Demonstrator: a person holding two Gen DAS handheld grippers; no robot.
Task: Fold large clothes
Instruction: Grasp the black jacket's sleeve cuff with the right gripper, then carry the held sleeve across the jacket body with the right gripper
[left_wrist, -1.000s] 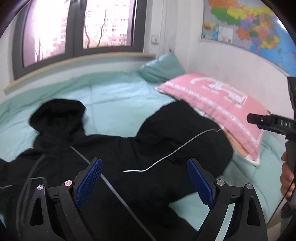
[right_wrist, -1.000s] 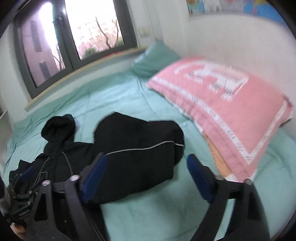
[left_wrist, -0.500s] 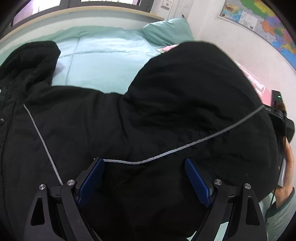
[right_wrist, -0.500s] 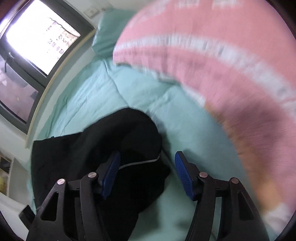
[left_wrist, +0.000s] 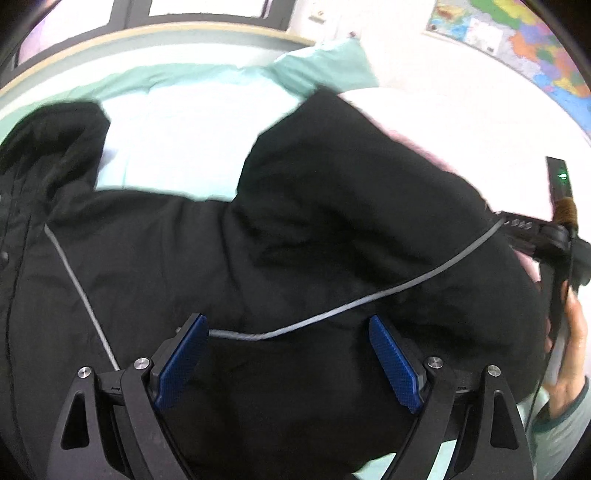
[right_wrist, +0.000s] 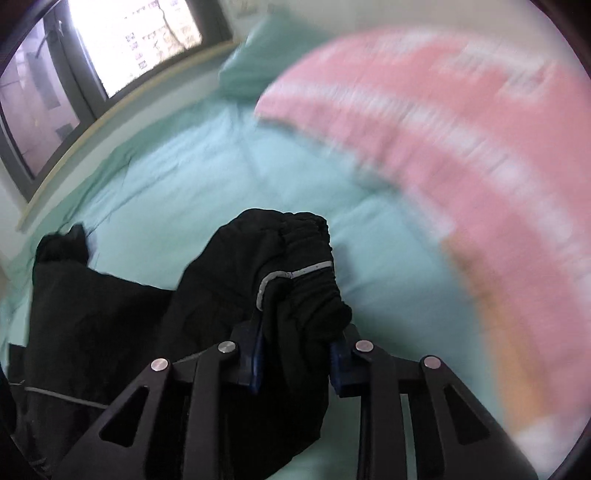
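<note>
A large black hooded jacket (left_wrist: 295, 229) with thin grey piping lies spread on a mint green bed (left_wrist: 177, 136). My left gripper (left_wrist: 288, 354) is open, its blue pads low over the jacket's body on either side of the grey piping. My right gripper (right_wrist: 297, 363) is shut on the sleeve cuff (right_wrist: 306, 280), which bunches up between its blue pads and stands above the bed. The right gripper also shows at the right edge of the left wrist view (left_wrist: 535, 236), at the sleeve's end. The hood (left_wrist: 55, 140) lies at the far left.
A pink pillow (right_wrist: 443, 147) with white print lies to the right by the wall. A green pillow (right_wrist: 258, 62) sits at the bed's head under the window (right_wrist: 129, 33). A map (left_wrist: 517, 40) hangs on the white wall. Bare bedding (right_wrist: 207, 166) lies beyond the sleeve.
My right gripper came down onto the sleeve's end and shut on the cuff. My left gripper dropped low over the jacket body and stayed open.
</note>
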